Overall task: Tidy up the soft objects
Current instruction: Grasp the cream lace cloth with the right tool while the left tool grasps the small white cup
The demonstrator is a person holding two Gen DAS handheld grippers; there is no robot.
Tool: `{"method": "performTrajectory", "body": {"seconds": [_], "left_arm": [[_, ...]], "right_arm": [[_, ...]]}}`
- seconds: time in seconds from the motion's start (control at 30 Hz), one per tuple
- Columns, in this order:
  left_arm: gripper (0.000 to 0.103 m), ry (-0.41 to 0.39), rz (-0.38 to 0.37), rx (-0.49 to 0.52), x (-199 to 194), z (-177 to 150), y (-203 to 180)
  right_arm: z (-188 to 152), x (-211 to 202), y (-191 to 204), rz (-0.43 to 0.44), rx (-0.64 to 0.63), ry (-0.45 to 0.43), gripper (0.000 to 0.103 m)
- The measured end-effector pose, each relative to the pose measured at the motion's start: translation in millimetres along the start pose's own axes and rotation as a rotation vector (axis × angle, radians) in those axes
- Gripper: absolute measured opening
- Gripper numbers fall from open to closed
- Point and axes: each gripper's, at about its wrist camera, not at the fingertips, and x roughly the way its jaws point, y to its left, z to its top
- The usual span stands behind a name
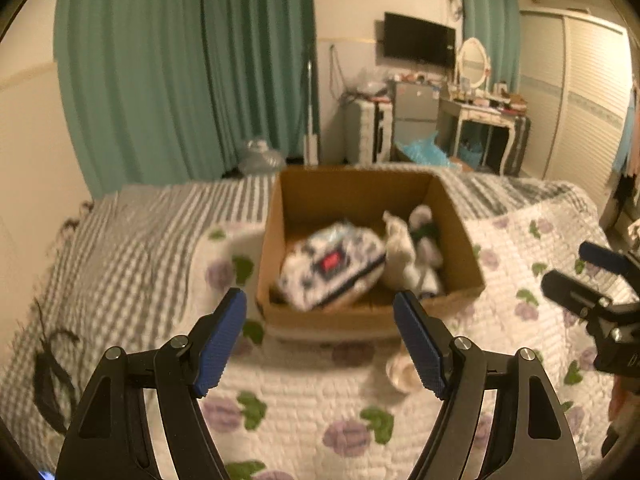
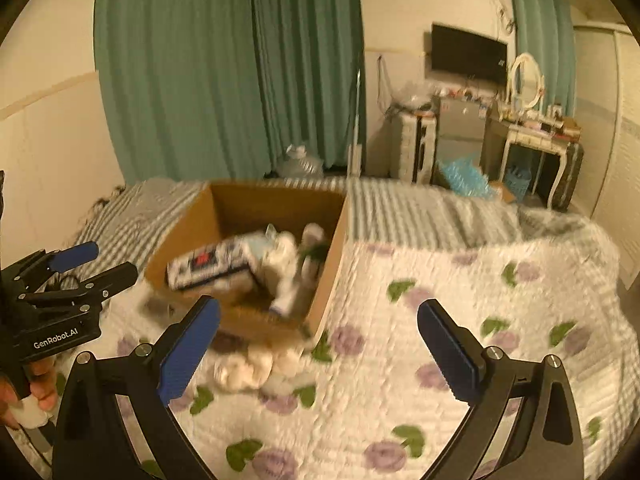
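An open cardboard box (image 1: 276, 248) (image 2: 332, 264) stands on the bed. Inside lie a white and dark patterned soft pouch with a red patch (image 1: 332, 266) (image 2: 212, 260) and a white plush toy (image 1: 416, 252) (image 2: 288, 268). A small cream soft object (image 1: 402, 372) (image 2: 256, 368) lies on the quilt in front of the box. My left gripper (image 1: 320, 320) is open and empty, just short of the box's near wall. My right gripper (image 2: 320, 332) is open and empty, above the quilt at the box's right corner. Each gripper shows at the other view's edge (image 1: 592, 280) (image 2: 80, 268).
The bed has a white quilt with purple flowers (image 1: 360, 420) (image 2: 460, 320) and a grey striped blanket (image 1: 140, 232) (image 2: 420, 208) behind it. Green curtains (image 1: 180, 72), a dressing table (image 1: 480, 120) and a wall TV (image 1: 418, 42) stand beyond the bed.
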Motion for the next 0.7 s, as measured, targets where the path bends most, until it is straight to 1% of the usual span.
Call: {"method": "performTrajectory", "body": {"seconds": [0.17,0.3,0.4,0.43,0.5,0.57,0.6,0.63,0.67,0.7], "left_arm": [[0.077,0.03,0.016,-0.02,24.9,-25.5,7.6],[0.077,0.063,0.043,-0.026,44.2,-45.5,13.7],[0.077,0.115,0.043,-0.057,60.2,-58.9,18.4],[0.077,0.141,0.039,-0.069,66.5,-63.3,19.6],[0.077,0.178,0.034,-0.085,75.1,-69.4,21.6],[0.077,0.197,0.031,-0.088,78.7,-72.8,20.3],[0.077,0.2,0.032,-0.087,79.2,-73.4,19.2],[0.077,0.202,0.033,-0.083,78.9,-73.2,17.2],[0.077,0.203,0.032,-0.081,78.5,-73.0,15.9],[0.077,0.205,0.031,-0.081,78.1,-72.8,14.3]], "right_arm": [[-30.0,35.4,10.5,0.039,0.006,0.071,0.1],[-51.3,72.6,20.1,0.085,0.016,0.14,0.1],[-63.9,100.6,24.4,0.094,0.028,0.191,0.099],[-67.2,108.6,25.4,0.097,0.031,0.203,0.097],[-71.5,122.5,26.7,0.107,0.034,0.228,0.089],[-73.9,134.3,27.0,0.119,0.042,0.255,0.07],[-75.6,140.4,26.6,0.129,0.049,0.269,0.064],[-76.6,143.5,26.9,0.136,0.052,0.275,0.046],[-77.4,145.8,26.7,0.143,0.053,0.278,0.031],[-77.4,146.4,25.8,0.147,0.053,0.274,0.026]]}}
